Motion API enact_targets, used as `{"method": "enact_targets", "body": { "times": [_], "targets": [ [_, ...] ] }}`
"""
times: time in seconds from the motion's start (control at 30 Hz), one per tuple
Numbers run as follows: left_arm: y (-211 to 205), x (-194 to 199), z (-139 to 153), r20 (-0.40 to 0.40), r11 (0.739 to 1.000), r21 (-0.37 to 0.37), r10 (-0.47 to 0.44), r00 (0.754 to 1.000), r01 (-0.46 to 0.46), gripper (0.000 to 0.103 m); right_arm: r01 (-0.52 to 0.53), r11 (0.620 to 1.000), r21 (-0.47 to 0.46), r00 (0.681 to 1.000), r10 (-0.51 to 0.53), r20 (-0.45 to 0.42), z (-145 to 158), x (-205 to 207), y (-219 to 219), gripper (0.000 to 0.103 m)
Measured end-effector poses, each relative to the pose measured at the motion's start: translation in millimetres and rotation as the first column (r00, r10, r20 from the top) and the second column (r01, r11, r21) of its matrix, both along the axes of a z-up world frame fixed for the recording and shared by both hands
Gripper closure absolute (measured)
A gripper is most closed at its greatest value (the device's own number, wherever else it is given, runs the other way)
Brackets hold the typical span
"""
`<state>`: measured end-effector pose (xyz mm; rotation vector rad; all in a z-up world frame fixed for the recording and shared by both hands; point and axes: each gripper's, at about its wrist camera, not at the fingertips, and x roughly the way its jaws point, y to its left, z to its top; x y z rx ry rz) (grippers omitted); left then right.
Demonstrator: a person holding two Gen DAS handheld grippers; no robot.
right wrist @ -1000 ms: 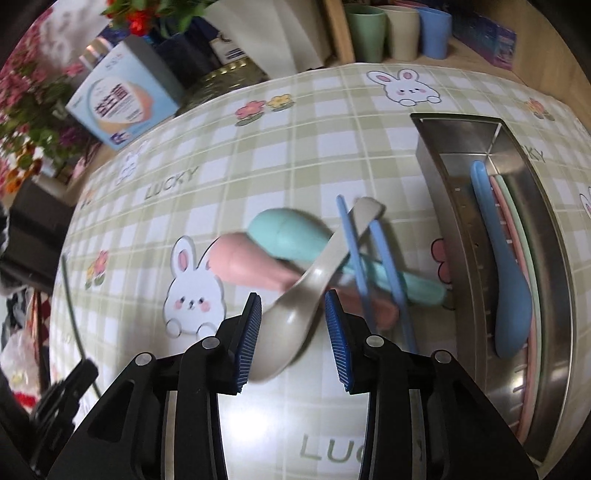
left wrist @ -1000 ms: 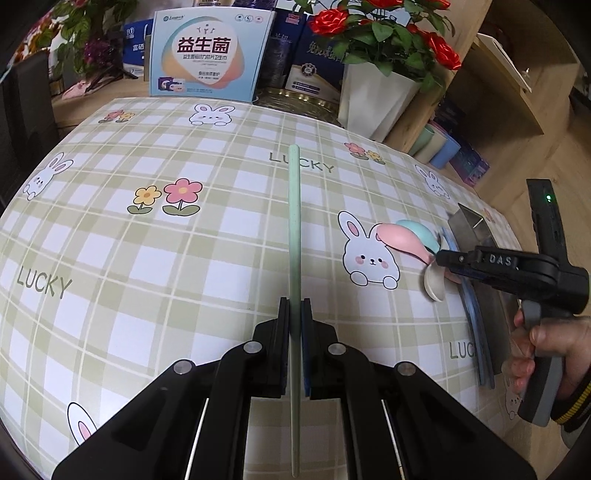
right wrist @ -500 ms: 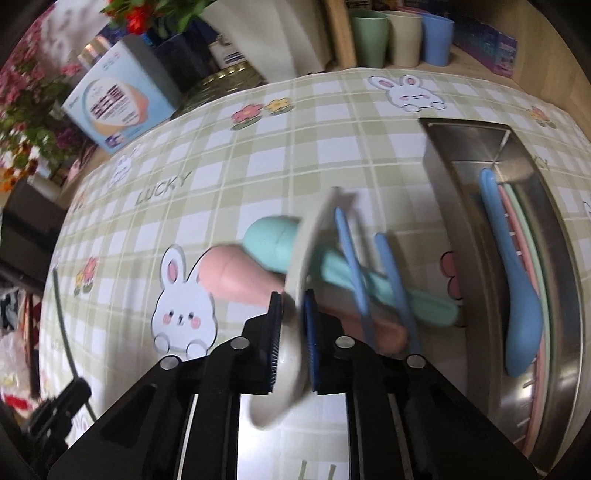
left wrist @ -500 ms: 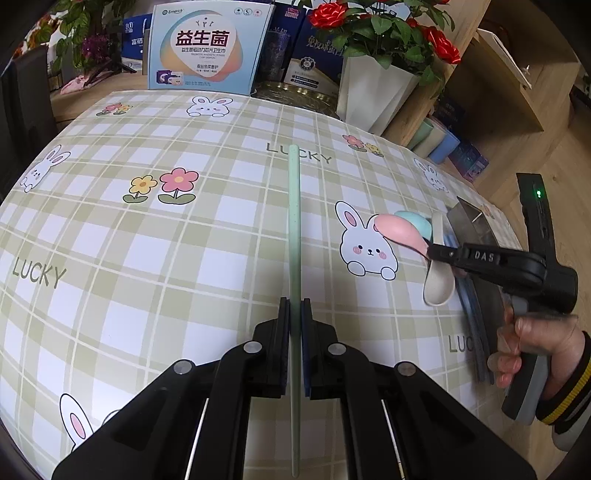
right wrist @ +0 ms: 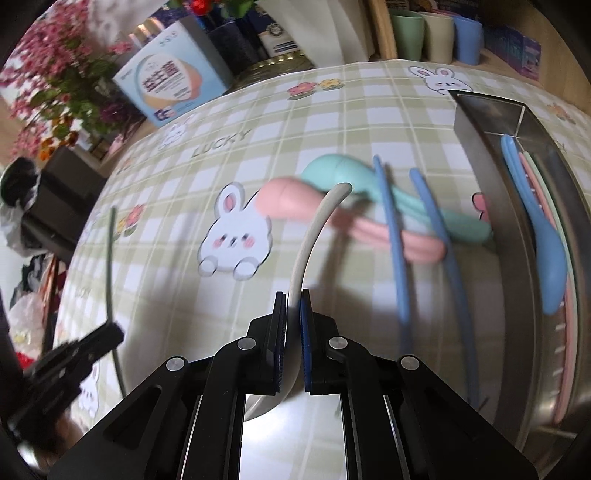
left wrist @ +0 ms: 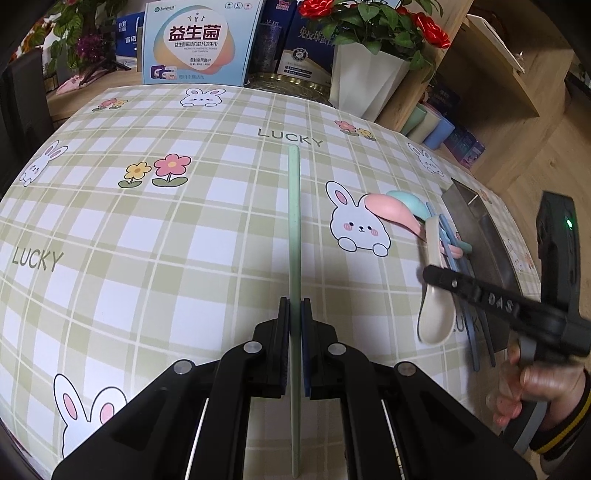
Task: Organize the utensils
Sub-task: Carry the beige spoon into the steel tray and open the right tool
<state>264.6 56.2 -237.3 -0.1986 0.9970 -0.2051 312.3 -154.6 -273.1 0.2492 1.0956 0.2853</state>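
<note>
My left gripper (left wrist: 294,306) is shut on a pale green chopstick (left wrist: 294,221) that points away over the checked tablecloth. My right gripper (right wrist: 293,299) is shut on a beige spoon (right wrist: 314,236), turned on edge and lifted off the pile; from the left wrist view the beige spoon (left wrist: 436,314) hangs from that gripper (left wrist: 430,275). On the cloth lie a pink spoon (right wrist: 295,201), a teal spoon (right wrist: 336,171) and two blue chopsticks (right wrist: 395,243). A steel tray (right wrist: 476,122) at the right holds a blue spoon (right wrist: 546,251) and pink and green utensils.
A blue-and-white box (left wrist: 199,40), a white pot of red roses (left wrist: 365,81) and dark boxes stand along the table's far edge. Green, beige and blue cups (right wrist: 436,35) stand behind the tray. A person's hand (left wrist: 532,384) holds the right gripper's handle.
My right gripper closed on the beige spoon, rolled it onto its edge and carried it up off the pile toward me. The left gripper kept still with its chopstick.
</note>
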Motion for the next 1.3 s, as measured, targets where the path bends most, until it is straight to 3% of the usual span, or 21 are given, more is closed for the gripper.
{"method": "enact_targets", "body": {
  "times": [0.2, 0.47, 0.7, 0.77, 1.0, 1.3],
  "targets": [
    [-4.1, -5.8, 3.0, -0.003, 1.0, -0.002, 0.002, 1.0, -0.002, 0.098, -0.056, 0.998, -0.01, 0.997, 0.056, 0.044, 8.8, -16.4, -1.5, 0.096],
    [-14.7, -5.5, 15.1, 0.012, 1.0, 0.011, -0.015, 1.0, 0.015, 0.098, -0.072, 0.997, 0.008, 0.99, 0.071, 0.123, 42.9, -26.5, -33.4, 0.096],
    [-25.4, -5.8, 22.9, 0.018, 1.0, 0.009, -0.019, 1.0, 0.019, 0.098, -0.125, 0.981, -0.145, 0.974, 0.149, 0.169, 76.6, -8.8, -76.0, 0.096],
    [-27.5, -5.8, 24.7, 0.018, 1.0, 0.004, -0.019, 1.0, 0.019, 0.098, -0.112, 0.966, -0.233, 0.975, 0.152, 0.161, 80.0, 5.2, -93.5, 0.096],
    [-28.6, -5.7, 29.6, 0.029, 1.0, 0.002, -0.023, 0.999, 0.023, 0.097, -0.088, 0.926, -0.367, 0.992, 0.114, 0.051, 66.3, 43.9, -128.5, 0.096],
    [-18.3, -5.6, 27.5, 0.026, 1.0, -0.018, -0.003, 1.0, 0.004, 0.098, -0.15, 0.79, -0.595, 0.988, 0.133, -0.073, 38.0, 68.1, -112.6, 0.096]
  ]
}}
